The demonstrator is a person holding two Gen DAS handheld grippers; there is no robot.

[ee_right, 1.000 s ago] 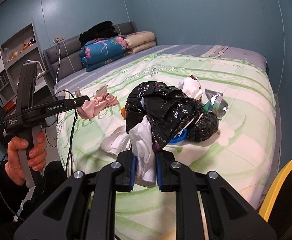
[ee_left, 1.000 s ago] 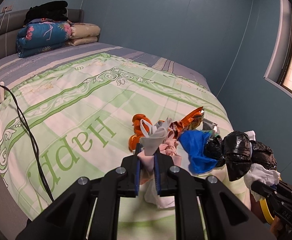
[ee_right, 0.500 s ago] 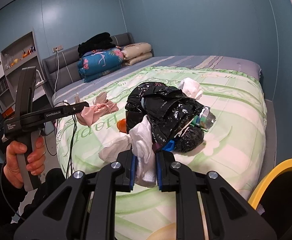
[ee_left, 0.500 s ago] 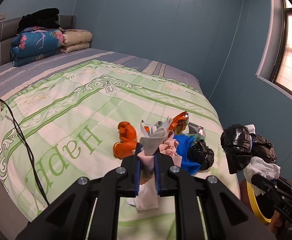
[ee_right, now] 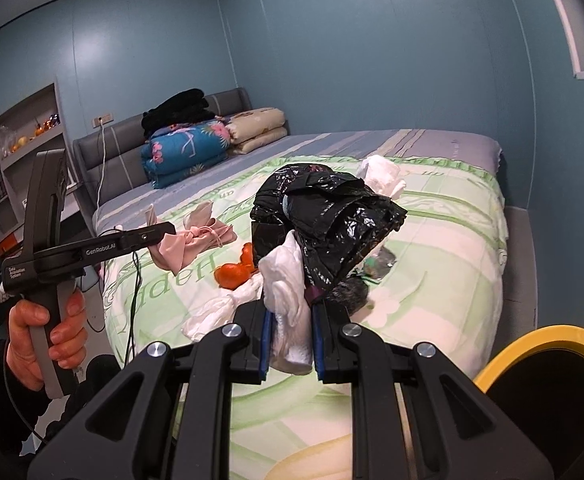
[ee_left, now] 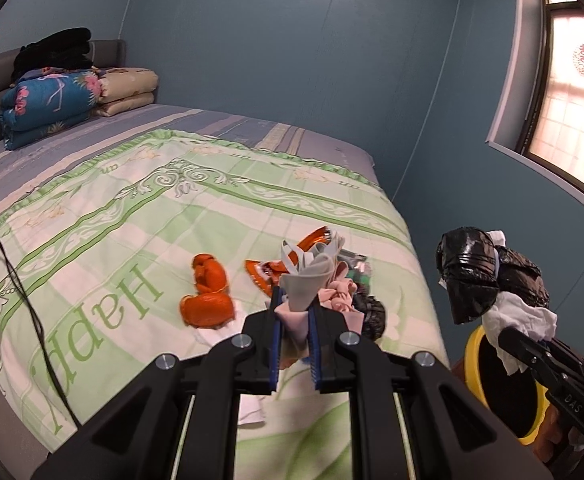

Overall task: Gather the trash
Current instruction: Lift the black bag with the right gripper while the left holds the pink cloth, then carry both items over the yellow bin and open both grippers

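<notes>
1. Beyond the left wrist camera, the left gripper (ee_left: 293,320) is clamped on a crumpled pink and grey cloth wad (ee_left: 311,286), held up off the green patterned bedspread (ee_left: 104,236), probably for carrying. Orange peel pieces (ee_left: 208,296) lie below on the bed.
2. From the right wrist camera, the right gripper (ee_right: 290,340) pinches a white tissue tangled with a glossy black plastic bag (ee_right: 323,216), beside the yellow-rimmed bin (ee_right: 539,344), likely its destination.
</notes>
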